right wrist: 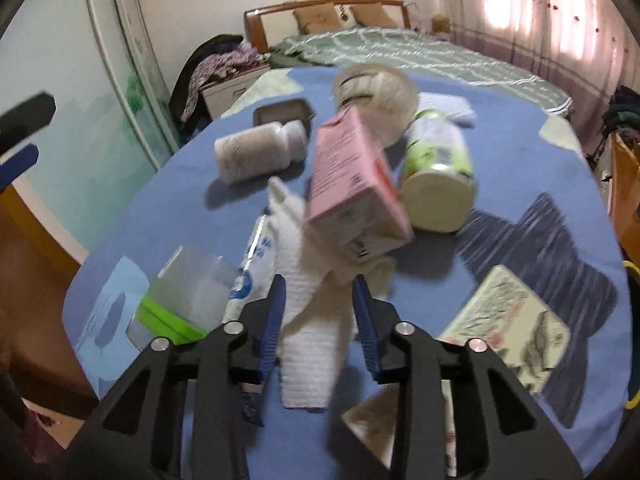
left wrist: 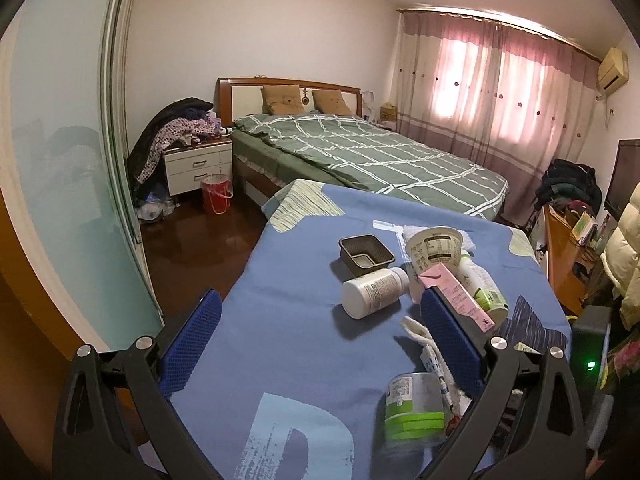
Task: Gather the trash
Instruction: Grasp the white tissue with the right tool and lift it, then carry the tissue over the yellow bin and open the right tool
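— What does the trash look like?

— A loose heap on the blue tablecloth (right wrist: 520,168), toward its right edge. A white paper towel (right wrist: 308,344), quilted and crumpled, lies near the near edge. Leaning over it is a pink carton (right wrist: 352,184), boxy cardboard with fine print (blurred in the right wrist view). Beyond it lie a white pill bottle (left wrist: 374,292), smooth plastic, on its side, a tipped paper cup (left wrist: 434,248), and a brown ribbed plastic tray (left wrist: 366,258).

— And the tools?

— The right gripper (right wrist: 319,292) has its blue textured fingers on either side of the paper towel, narrowly apart; whether they pinch it I cannot tell. The left gripper (left wrist: 320,316) is spread wide, holding nothing, over the left edge. A clear cup with a green lid (left wrist: 414,410) lies near its right finger.
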